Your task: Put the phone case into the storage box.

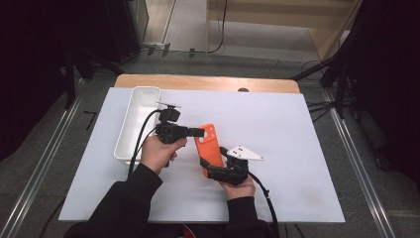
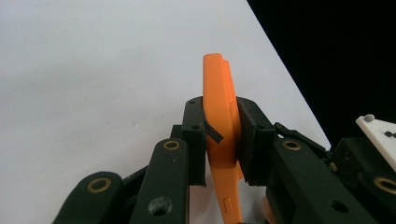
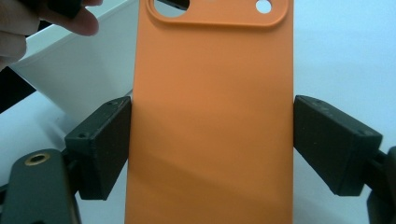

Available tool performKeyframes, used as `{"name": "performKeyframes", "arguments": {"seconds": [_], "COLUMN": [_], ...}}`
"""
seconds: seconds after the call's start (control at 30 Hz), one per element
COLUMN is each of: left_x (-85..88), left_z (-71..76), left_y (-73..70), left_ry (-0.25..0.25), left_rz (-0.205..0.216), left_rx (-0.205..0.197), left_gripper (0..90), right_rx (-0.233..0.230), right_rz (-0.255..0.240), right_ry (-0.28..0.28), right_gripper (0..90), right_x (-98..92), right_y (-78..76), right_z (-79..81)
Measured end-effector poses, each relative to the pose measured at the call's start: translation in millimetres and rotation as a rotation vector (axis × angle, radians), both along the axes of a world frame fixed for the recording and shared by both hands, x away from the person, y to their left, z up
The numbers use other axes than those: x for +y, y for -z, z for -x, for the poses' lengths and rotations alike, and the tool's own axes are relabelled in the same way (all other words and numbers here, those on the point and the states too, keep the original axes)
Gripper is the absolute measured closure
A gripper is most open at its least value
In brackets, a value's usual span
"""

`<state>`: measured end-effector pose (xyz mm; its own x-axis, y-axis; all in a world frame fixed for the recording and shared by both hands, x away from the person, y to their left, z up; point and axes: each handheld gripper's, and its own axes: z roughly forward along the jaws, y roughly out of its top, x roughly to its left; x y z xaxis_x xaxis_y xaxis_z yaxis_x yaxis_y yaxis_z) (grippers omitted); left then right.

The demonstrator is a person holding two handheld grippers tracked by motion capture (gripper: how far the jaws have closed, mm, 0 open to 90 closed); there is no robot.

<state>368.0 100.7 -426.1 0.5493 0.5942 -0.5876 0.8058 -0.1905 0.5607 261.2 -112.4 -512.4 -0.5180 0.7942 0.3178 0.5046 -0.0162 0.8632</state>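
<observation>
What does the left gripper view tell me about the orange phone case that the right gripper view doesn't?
The left gripper view alone sees the orange phone case edge-on, the left hand-held gripper clamping its thin sides.

The right gripper view alone gives the case's flat back with camera cutouts, the right hand-held gripper pressing its long edges, plus the white bin behind.

Both show the case held above the white table.

Grey floor (image 1: 277,64) and wooden furniture (image 1: 277,12) behind table (image 1: 297,148).
</observation>
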Motion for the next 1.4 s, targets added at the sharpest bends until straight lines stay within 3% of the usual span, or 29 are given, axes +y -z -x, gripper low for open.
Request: {"name": "performKeyframes", "arguments": {"seconds": [0.4,0.67,0.9,0.93,0.97,1.0,1.07,1.13,1.17,1.4], "left_x": [-3.5,-4.5,-5.3,-5.2,-5.8,-5.8,-6.8,-7.1,-7.8,-6.6], "left_z": [2.3,2.9,3.8,4.1,5.3,5.3,6.6,6.9,7.9,11.5], "left_y": [-10.0,-14.9,-21.6,-23.3,-25.7,-25.7,-28.2,-28.4,-28.8,-29.3], "left_ry": [0.014,0.023,0.036,0.042,0.049,0.049,0.059,0.063,0.068,0.094], "left_rz": [0.023,0.008,-0.022,-0.031,-0.042,-0.042,-0.072,-0.08,-0.093,-0.137], "left_rx": [-0.008,-0.04,-0.111,-0.126,-0.17,-0.17,-0.209,-0.221,-0.246,-0.313], "left_gripper": [76.3,76.5,76.4,76.4,76.4,76.4,76.3,76.4,76.4,76.3], "right_rx": [-0.009,0.014,0.05,0.056,0.067,0.067,0.078,0.082,0.091,0.109], "right_rz": [0.038,-0.004,0.024,0.034,0.052,0.052,0.065,0.063,0.053,0.084], "right_ry": [-0.002,-0.045,-0.081,-0.092,-0.118,-0.118,-0.137,-0.141,-0.159,-0.214], "right_gripper": [12.4,10.0,10.1,10.1,10.1,10.1,10.5,11.3,11.6,12.3], "right_x": [2.2,-0.3,0.6,1.0,2.0,2.0,2.2,2.1,2.2,-1.2], "right_y": [-7.0,-12.7,-18.4,-19.4,-22.1,-22.1,-26.3,-27.6,-31.0,-37.0], "right_z": [-2.3,-4.0,-7.0,-7.6,-9.0,-9.0,-11.4,-12.0,-14.2,-19.1]}}
